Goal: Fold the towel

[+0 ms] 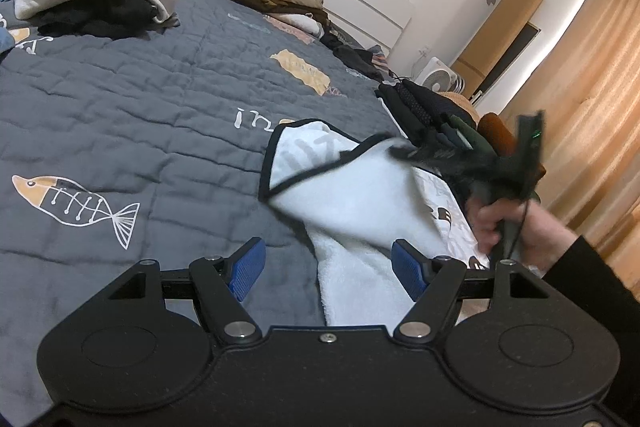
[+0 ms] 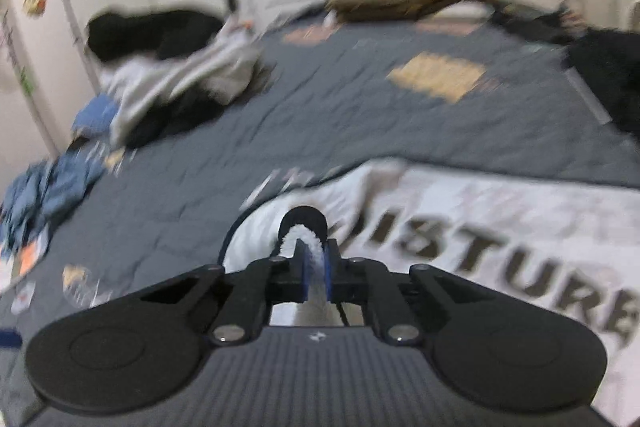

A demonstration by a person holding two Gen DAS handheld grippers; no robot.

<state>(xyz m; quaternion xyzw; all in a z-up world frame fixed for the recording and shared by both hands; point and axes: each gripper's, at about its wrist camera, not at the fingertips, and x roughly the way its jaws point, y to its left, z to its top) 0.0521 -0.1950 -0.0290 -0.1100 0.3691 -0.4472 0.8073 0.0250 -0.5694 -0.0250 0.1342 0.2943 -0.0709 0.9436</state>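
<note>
Towel (image 1: 360,195) laid on bed (image 1: 140,99), 5 o'clock of fish print. Edge pinched by right hand-held gripper (image 2: 316,267); left hand-held gripper (image 1: 328,267) spread, empty. Fold-over judged under way; carry across required.

White towel (image 1: 352,195) with dark trim and dark printed lettering lies on the grey quilted bed (image 1: 140,115); one edge is lifted and folded over, plain fleecy underside showing; partly rumpled.
</note>
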